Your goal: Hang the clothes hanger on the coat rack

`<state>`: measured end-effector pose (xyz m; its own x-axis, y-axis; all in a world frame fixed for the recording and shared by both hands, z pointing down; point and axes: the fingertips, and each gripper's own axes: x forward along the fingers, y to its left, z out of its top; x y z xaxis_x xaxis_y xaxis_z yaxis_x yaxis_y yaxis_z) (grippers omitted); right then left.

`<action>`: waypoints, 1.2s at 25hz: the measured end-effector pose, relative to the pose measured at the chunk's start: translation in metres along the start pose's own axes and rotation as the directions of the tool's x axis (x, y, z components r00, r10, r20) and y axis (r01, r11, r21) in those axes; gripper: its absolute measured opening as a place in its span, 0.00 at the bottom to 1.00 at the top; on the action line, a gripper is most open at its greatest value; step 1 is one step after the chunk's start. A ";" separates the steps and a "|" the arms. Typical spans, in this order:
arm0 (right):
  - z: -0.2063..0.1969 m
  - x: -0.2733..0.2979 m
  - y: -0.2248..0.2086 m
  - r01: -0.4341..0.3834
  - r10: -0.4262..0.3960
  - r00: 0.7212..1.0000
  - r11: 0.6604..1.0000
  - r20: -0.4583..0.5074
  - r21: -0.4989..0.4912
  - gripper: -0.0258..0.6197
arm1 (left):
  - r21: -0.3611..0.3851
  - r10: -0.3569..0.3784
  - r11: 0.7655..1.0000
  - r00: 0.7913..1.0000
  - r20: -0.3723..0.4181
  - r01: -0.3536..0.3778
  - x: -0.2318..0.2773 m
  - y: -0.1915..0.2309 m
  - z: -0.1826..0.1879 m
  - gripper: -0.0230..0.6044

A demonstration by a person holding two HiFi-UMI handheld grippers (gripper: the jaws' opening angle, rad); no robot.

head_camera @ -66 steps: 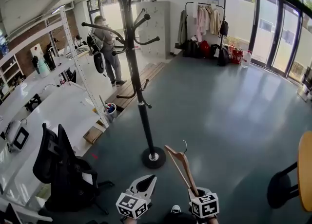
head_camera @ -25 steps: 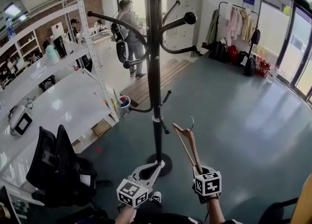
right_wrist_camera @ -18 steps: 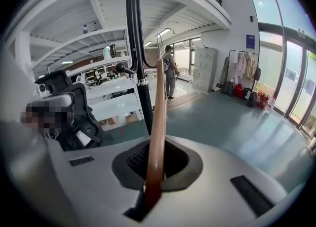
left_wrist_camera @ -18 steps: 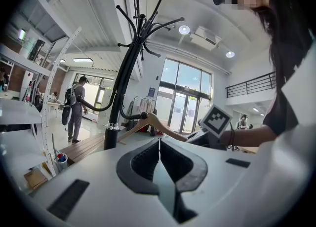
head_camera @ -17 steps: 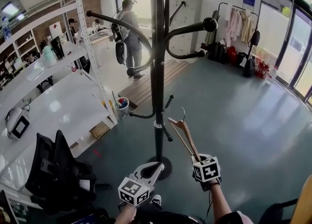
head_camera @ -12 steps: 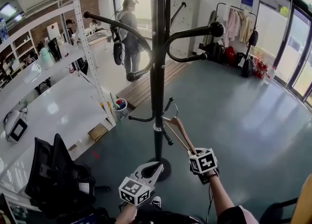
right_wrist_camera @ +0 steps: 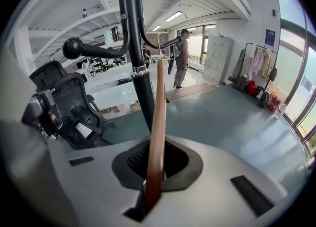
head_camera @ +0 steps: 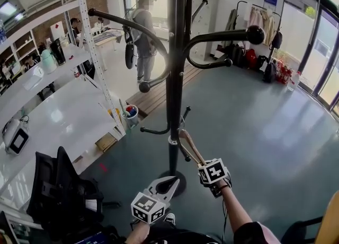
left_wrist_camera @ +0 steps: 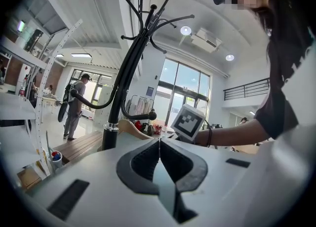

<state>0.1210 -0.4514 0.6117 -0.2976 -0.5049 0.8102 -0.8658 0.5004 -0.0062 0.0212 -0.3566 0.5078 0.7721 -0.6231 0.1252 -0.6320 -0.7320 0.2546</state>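
Wooden clothes hanger (right_wrist_camera: 158, 122) clamped by one end in right hand-held gripper (right_wrist_camera: 156, 162), just beside the coat rack (head_camera: 175, 78) pole; left hand-held gripper (left_wrist_camera: 159, 147) closed, empty. Likely risk: hook clips the pole or misses a peg, twisting the hanger loose.

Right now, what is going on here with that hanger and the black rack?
The right gripper is shut on a wooden clothes hanger and holds it up close beside the pole of the coat rack. The hanger does not look hung on any arm yet. The left gripper is shut and empty, held lower down.
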 end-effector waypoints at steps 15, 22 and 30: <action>-0.016 0.020 0.009 0.003 -0.004 0.999 1.000 0.033 0.028 0.08 | -0.018 0.009 1.000 1.000 0.010 -0.009 0.003 0.010 0.000 0.04; -0.020 0.003 0.004 -0.029 0.020 0.996 0.994 0.084 0.103 0.18 | -0.015 -0.020 1.000 1.000 0.002 0.020 0.010 -0.003 0.000 0.04; -0.025 -0.036 0.019 -0.074 0.049 0.978 0.991 0.203 0.115 0.18 | -0.010 -0.027 1.000 1.000 -0.004 0.026 0.010 -0.016 -0.001 0.04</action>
<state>0.1252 -0.4060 0.5975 -0.4152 -0.6119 0.6732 -0.8819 0.4522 -0.1330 0.0394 -0.3511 0.5063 0.7889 -0.6022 0.1227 -0.6106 -0.7453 0.2678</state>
